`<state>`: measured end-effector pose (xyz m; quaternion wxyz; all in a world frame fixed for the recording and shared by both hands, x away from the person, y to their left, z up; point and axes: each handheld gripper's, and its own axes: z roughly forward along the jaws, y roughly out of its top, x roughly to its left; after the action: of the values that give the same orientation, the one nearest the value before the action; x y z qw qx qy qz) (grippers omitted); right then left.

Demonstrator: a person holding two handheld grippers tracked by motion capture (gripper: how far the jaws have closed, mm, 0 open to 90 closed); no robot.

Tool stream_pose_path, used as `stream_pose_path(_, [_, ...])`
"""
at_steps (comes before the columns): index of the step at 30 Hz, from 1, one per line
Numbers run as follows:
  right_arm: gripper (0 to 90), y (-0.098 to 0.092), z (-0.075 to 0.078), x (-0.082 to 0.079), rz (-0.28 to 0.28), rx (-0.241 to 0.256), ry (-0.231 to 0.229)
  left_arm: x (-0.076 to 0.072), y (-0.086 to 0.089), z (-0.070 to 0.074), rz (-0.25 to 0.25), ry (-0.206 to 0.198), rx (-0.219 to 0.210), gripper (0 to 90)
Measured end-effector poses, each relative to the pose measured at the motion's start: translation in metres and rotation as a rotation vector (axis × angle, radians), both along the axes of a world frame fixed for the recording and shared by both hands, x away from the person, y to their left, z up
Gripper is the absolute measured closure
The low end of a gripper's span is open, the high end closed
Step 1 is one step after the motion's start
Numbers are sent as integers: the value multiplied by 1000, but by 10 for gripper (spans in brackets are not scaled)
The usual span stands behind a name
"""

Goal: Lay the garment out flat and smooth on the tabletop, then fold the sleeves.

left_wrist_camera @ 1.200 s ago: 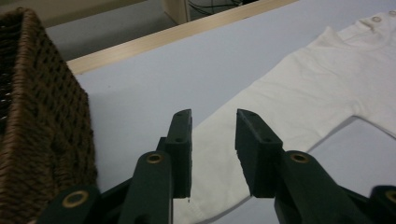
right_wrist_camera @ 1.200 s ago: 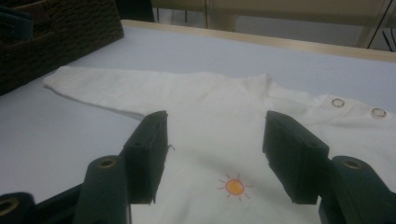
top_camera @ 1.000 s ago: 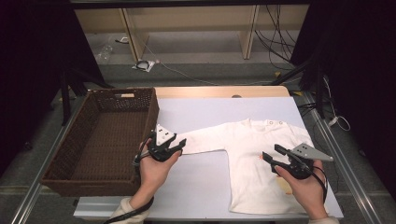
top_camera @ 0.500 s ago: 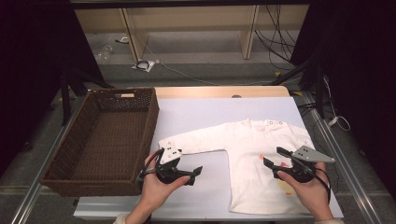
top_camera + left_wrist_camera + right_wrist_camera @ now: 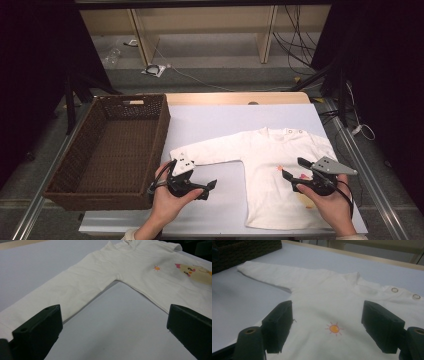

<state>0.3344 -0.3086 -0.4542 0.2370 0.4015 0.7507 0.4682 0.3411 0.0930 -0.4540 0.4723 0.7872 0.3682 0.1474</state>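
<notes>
A white long-sleeved baby shirt [image 5: 270,160] lies flat on the pale mat [image 5: 225,120], one sleeve stretched left toward the basket. My left gripper [image 5: 209,190] sits on the mat just in front of that sleeve's cuff, pointing right, open and holding nothing. In the left gripper view the sleeve [image 5: 82,287] runs across ahead of the wide-apart jaws, and a chick print [image 5: 197,273] shows at the right. My right gripper [image 5: 292,168] hovers open over the shirt's front. In the right gripper view a small orange sun print [image 5: 334,328] lies between its jaws.
A dark wicker basket [image 5: 115,145] stands on the left of the table, close to the sleeve cuff. Two snap buttons [image 5: 394,290] sit on the shirt's shoulder. Beyond the table's wooden far edge [image 5: 235,97] lie the floor and cables.
My left gripper has moved from the sleeve cuff toward the near edge and turned to point right. The right gripper has barely moved.
</notes>
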Motion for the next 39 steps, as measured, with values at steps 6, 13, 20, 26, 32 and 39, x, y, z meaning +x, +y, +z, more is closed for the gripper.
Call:
stream_pose_path(6, [251,0,0,0,-2,-11,1,0,-1,-1,4,-1,7,13])
stream_pose_path(13, [248,-1,0,-1,0,-6,-4,0,-2,0,8,-6,9,19])
stream_pose_path(20, [241,-2,3,-1,-5,-8,-17,1,-2,0,5,-5,1,21])
stream_pose_path(26, [241,-5,0,1,-17,-12,-5,0,-2,0,9,-5,-1,30])
stream_pose_path(32, [245,-4,5,-2,-1,-13,-28,-3,-3,3,21,-21,3,45])
stream_pose_path(39, [250,-4,3,-3,-6,-22,-9,-2,-2,2,44,-17,-1,85])
